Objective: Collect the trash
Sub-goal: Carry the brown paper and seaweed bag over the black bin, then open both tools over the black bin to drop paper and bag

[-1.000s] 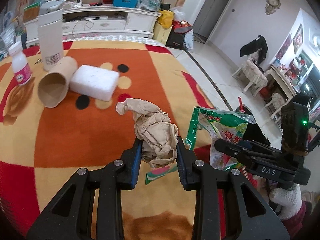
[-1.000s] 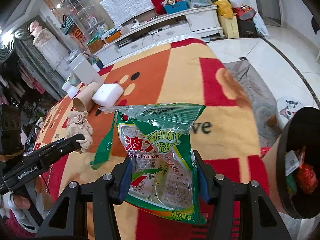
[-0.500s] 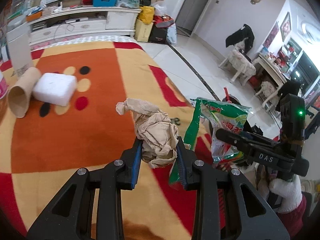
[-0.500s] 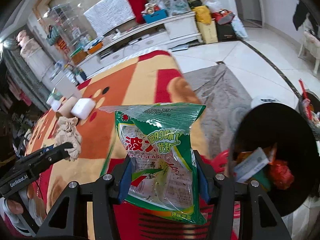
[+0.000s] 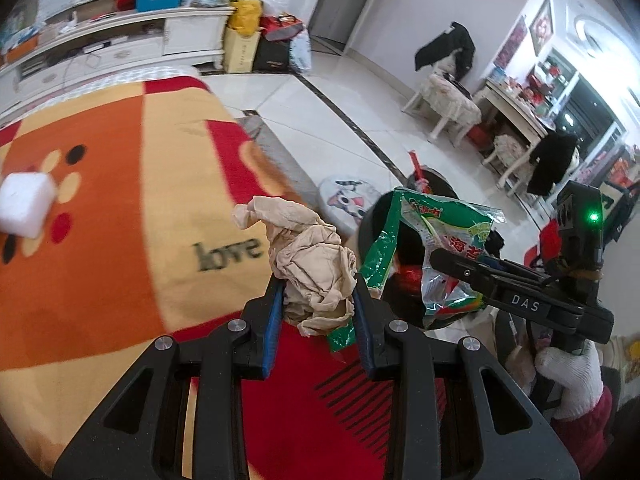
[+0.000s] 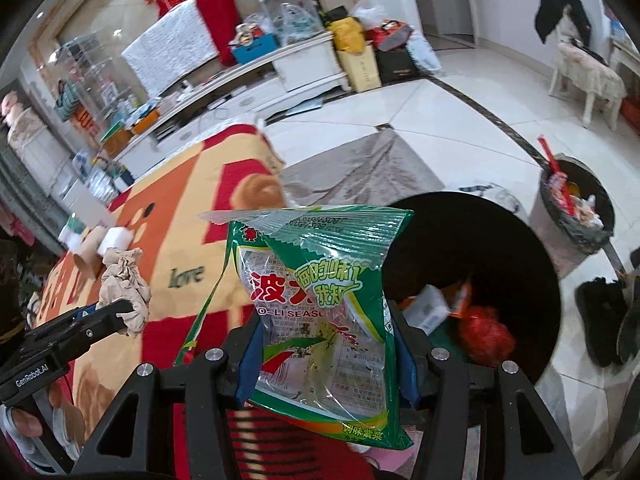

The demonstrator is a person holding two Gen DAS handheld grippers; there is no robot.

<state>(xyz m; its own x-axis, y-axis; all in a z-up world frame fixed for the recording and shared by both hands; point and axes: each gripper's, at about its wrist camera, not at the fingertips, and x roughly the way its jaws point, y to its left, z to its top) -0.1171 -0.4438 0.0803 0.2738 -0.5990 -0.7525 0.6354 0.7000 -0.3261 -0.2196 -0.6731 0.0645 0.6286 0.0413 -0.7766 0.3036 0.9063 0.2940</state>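
Note:
My left gripper [image 5: 318, 304] is shut on a crumpled beige paper wad [image 5: 310, 264], held above the table's right edge; the wad also shows in the right wrist view [image 6: 124, 280]. My right gripper [image 6: 326, 344] is shut on a green snack wrapper [image 6: 320, 288], which also shows in the left wrist view [image 5: 436, 248], held at the rim of a black trash bin [image 6: 532, 248] that holds a white box and red trash. The bin [image 5: 368, 236] lies just beyond the wad, mostly hidden.
The orange, red and yellow tablecloth [image 5: 120, 200] bears a white foam block [image 5: 24, 204] and a cardboard tube [image 6: 86, 252]. A second, full bin [image 6: 576, 208] stands on the tiled floor. A cat-print stool [image 5: 344, 200] is near the table.
Both grippers have swung right with their loads, off the table's middle toward the black bin. The bin now fills more of the right wrist view.

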